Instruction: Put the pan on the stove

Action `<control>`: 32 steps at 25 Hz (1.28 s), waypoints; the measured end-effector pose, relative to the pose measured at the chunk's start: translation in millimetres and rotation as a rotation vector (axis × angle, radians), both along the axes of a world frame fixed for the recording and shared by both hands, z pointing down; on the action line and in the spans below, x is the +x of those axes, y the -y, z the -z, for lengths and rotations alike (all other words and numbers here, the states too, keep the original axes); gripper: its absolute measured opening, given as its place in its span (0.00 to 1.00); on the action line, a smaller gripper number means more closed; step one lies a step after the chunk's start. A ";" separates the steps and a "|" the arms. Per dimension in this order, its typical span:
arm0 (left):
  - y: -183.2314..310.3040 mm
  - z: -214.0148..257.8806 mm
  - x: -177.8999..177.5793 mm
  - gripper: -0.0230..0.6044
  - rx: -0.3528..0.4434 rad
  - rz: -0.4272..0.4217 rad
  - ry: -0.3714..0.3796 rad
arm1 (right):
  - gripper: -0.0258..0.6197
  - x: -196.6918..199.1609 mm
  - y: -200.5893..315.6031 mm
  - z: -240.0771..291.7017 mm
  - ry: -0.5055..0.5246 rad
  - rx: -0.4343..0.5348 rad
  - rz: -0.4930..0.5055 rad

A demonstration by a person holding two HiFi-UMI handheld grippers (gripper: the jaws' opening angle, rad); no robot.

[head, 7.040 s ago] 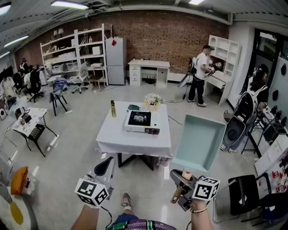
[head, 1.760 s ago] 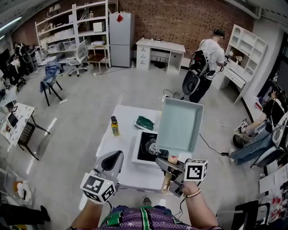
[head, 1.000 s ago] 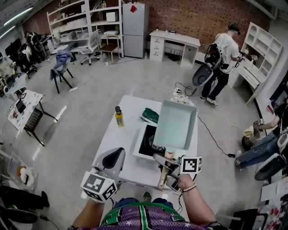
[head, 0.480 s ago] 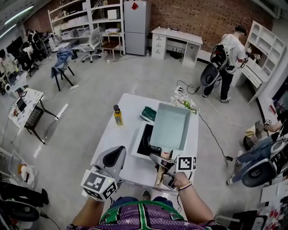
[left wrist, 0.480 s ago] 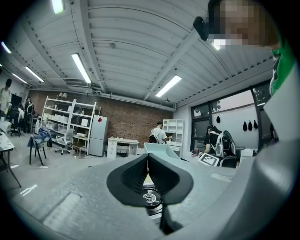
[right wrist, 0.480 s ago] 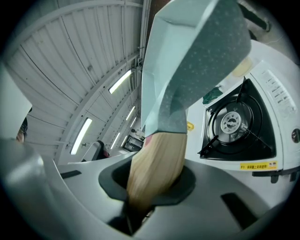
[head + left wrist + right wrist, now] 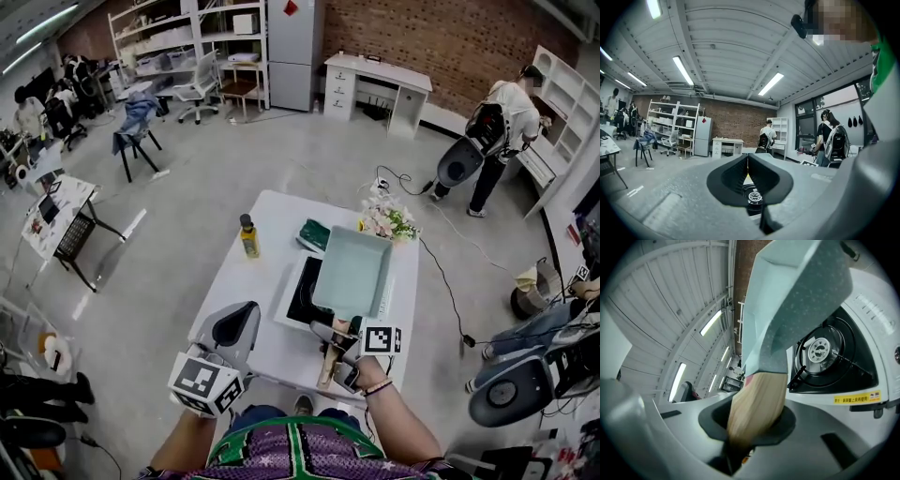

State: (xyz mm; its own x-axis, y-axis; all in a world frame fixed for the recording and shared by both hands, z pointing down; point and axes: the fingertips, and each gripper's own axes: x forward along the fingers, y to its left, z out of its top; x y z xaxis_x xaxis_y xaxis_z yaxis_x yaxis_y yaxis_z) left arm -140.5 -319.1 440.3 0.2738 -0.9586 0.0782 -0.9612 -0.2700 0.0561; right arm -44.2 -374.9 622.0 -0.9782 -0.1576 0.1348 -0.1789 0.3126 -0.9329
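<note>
Pale-green square pan with light wooden handle, over the black burner of the white portable gas stove on the white table; contact with the stove unclear. Handle clamped in the jaws of the right gripper. Left gripper beside the table's near edge, jaws pressed together, nothing between.

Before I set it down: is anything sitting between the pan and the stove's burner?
Nothing visible. The burner is bare beneath the pan; the bottle, green object and flowers sit off the stove.
</note>
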 end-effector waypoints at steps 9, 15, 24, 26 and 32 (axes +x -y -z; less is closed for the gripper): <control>-3.6 -7.2 6.0 0.07 -0.012 0.027 0.006 | 0.15 -5.4 0.8 -30.4 -0.002 -0.069 0.013; -2.4 -8.1 7.2 0.07 -0.011 0.034 0.016 | 0.15 -10.5 6.9 -47.7 -0.007 -0.097 0.006; -4.7 -16.3 7.9 0.07 -0.042 0.045 0.017 | 0.15 -12.9 7.9 -67.3 -0.020 -0.169 0.006; -4.3 -19.1 7.3 0.06 -0.044 0.047 0.017 | 0.15 -14.5 9.7 -73.6 -0.015 -0.191 -0.001; -1.7 -14.9 0.0 0.07 -0.051 0.057 0.021 | 0.16 -22.8 12.6 -76.7 -0.012 -0.243 0.002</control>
